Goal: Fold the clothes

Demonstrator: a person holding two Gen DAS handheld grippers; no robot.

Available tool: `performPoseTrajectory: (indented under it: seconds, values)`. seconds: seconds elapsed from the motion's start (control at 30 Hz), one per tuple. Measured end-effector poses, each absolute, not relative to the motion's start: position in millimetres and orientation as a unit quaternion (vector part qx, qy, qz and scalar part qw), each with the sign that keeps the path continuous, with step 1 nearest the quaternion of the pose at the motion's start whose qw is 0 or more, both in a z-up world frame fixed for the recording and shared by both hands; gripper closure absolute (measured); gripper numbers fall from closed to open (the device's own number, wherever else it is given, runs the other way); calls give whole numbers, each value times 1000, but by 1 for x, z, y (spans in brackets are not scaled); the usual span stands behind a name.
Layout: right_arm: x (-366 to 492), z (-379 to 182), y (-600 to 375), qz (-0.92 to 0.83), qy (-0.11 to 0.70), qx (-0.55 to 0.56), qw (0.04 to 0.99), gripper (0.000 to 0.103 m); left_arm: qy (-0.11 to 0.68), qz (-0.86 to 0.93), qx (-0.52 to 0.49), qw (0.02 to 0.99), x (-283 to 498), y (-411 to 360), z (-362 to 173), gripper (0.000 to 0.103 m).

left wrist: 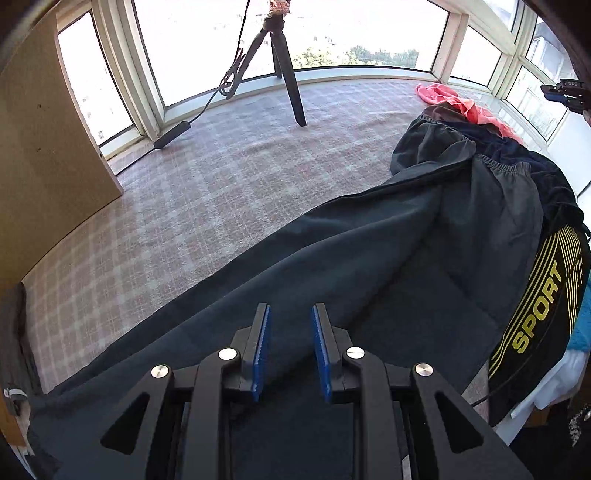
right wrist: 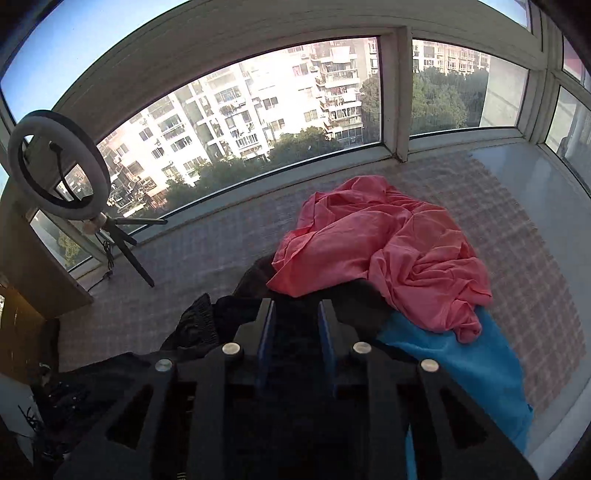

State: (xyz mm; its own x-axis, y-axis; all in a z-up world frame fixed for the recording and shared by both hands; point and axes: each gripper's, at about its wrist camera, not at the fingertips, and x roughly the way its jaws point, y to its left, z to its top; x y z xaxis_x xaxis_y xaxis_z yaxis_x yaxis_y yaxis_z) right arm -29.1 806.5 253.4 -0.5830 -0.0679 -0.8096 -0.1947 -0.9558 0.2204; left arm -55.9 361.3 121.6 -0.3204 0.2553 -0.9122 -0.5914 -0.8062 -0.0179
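- left gripper (left wrist: 290, 314) sits over the dark trousers (left wrist: 332, 258), jaws apart, nothing in them
- trousers run toward 2 o'clock across the checked mat (left wrist: 221, 177)
- right gripper (right wrist: 296, 306) is open too, pink shirt (right wrist: 380, 247) heaped at 1 o'clock

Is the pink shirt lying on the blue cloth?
Touching: the right wrist view shows the pink shirt draped over the blue cloth's upper edge.

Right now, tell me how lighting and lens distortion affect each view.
Left wrist view: window blown out white, frames bowed by the fisheye; dark garment evenly lit, SPORT print readable. Right wrist view: sunlit buildings glare bright, pink garment clear, while the right gripper and dark clothes beneath it sink into shadow.
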Motion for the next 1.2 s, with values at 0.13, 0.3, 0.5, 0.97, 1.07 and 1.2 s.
performPoseTrajectory:
  seconds: [0.13, 0.3, 0.5, 0.97, 1.07, 1.2]
  values:
    - [-71, 197, 710, 860, 19, -508, -50, 48, 165, 790, -527, 267, -53, 367, 112, 81]
    - [-128, 123, 702, 785, 91, -612, -23, 48, 163, 805, -521, 230, -46, 332, 114, 81]
    - [-128, 111, 701, 782, 119, -611, -41, 69, 147, 825, -526, 143, -61, 237, 107, 81]
    - [-96, 126, 592, 785, -161, -574, -170, 47, 253, 754, -576, 187, -133, 184, 50, 64]
    - [-100, 107, 576, 764, -213, -581, -182, 47, 274, 741, -579, 202, -132, 189, 37, 64]
    - [-103, 89, 569, 747, -264, -583, -180, 47, 253, 749, -571, 223, -127, 188, 37, 101]
